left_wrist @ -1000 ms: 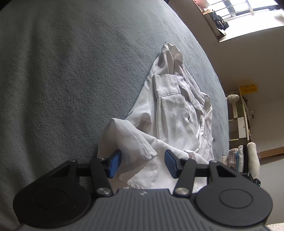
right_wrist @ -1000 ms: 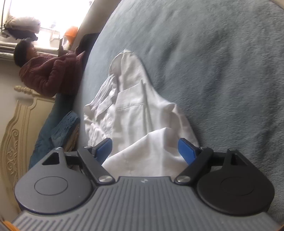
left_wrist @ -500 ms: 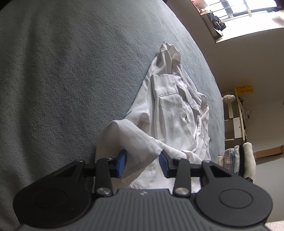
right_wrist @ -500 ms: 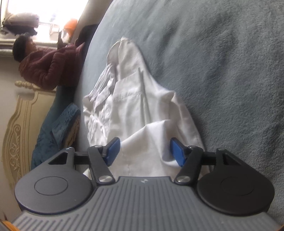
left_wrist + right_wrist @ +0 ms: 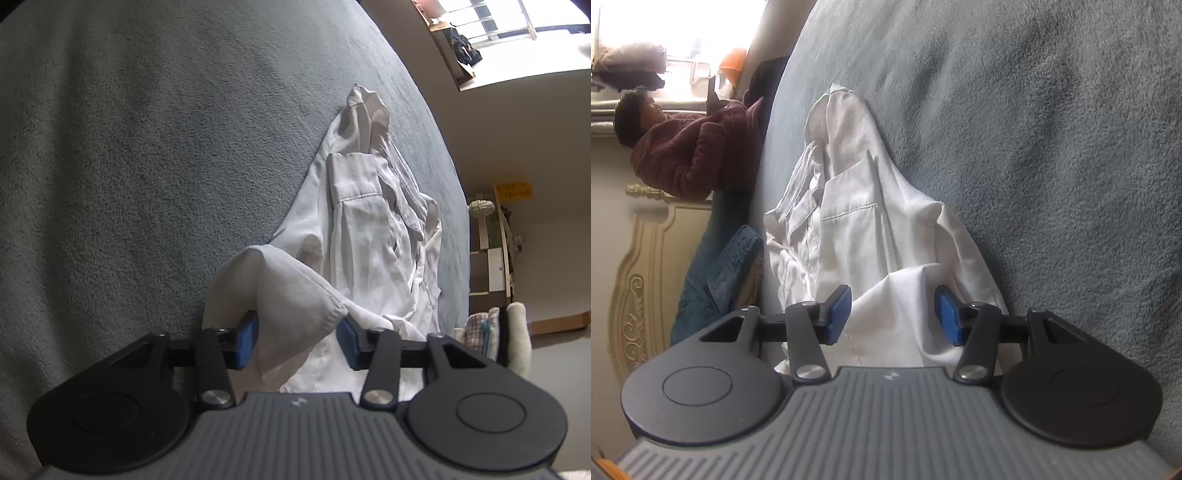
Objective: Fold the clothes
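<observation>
Lying rumpled on the grey fleece bed cover (image 5: 147,166), the white button-up cotton shirt (image 5: 373,236) stretches away from both grippers, its long axis running straight ahead from the near edge at the fingers out to the far end, which looks like the collar. The left gripper (image 5: 297,341) has its blue-padded fingers parted around a raised, tented fold of cloth, pads close to the fabric on either side but not visibly pinching it. The right gripper (image 5: 892,314) likewise stands with fingers apart, straddling a smoother near flap of the same shirt (image 5: 871,206). Both are about equally near, each at its own near corner, so the cloth sits between the pads and any closing would catch it there. Wrinkled plackets and a patch pocket bunch in the middle. Beyond the bed, a person in a maroon padded jacket (image 5: 698,155) sits beside a cream carved headboard (image 5: 639,273); neither lies in the way.
</observation>
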Available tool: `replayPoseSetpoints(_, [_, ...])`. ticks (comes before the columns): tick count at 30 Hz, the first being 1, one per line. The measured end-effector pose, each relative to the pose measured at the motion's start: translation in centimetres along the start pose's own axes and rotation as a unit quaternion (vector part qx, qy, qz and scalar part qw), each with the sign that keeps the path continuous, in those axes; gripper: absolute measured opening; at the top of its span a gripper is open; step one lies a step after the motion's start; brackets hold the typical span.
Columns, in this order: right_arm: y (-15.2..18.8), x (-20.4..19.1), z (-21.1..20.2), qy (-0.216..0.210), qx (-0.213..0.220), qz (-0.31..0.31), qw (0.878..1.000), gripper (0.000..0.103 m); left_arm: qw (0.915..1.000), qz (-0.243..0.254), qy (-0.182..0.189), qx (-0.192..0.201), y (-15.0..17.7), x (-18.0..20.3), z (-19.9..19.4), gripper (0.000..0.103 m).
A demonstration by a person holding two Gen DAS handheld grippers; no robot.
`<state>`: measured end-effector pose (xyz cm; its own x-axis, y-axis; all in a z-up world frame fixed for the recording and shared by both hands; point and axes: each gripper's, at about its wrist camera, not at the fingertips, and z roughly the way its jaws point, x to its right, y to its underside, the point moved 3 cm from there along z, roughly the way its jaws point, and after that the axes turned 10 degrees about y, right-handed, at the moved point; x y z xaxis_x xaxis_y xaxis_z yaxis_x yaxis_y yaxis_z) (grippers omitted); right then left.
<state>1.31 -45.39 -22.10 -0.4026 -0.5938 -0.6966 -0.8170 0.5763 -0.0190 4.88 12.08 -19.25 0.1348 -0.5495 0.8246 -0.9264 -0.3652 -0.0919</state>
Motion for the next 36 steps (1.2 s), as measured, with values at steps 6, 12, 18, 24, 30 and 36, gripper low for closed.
replayPoseSetpoints(6, [-0.1,0.2,0.1,-0.006,-0.005,0.012,1.000,0.049,0.9990,-0.034,0.025,0.015,-0.8,-0.5,-0.7,0.058])
replayPoseSetpoints(12, [-0.2,0.5,0.2,-0.012,-0.010,0.024,1.000,0.049,0.9960,-0.070,0.048,0.030,-1.5,-1.0,-1.3,0.065])
replayPoseSetpoints(18, [-0.3,-0.1,0.3,-0.005,-0.013,0.015,1.000,0.049,0.9957,-0.088,0.028,0.009,-2.1,-0.6,-0.5,0.063])
replayPoseSetpoints(24, [0.0,-0.4,0.5,-0.004,-0.012,0.006,1.000,0.049,0.9976,-0.068,-0.009,-0.011,-2.0,0.3,0.3,0.023])
replayPoseSetpoints(30, [0.2,-0.1,1.2,-0.001,-0.012,0.006,1.000,0.035,0.9982,-0.054,-0.028,-0.006,-1.2,0.1,0.8,0.005])
replayPoseSetpoints(36, [0.8,-0.1,1.5,-0.009,0.001,-0.004,1.000,0.002,0.9995,-0.018,-0.024,0.009,-0.8,1.0,0.2,0.002])
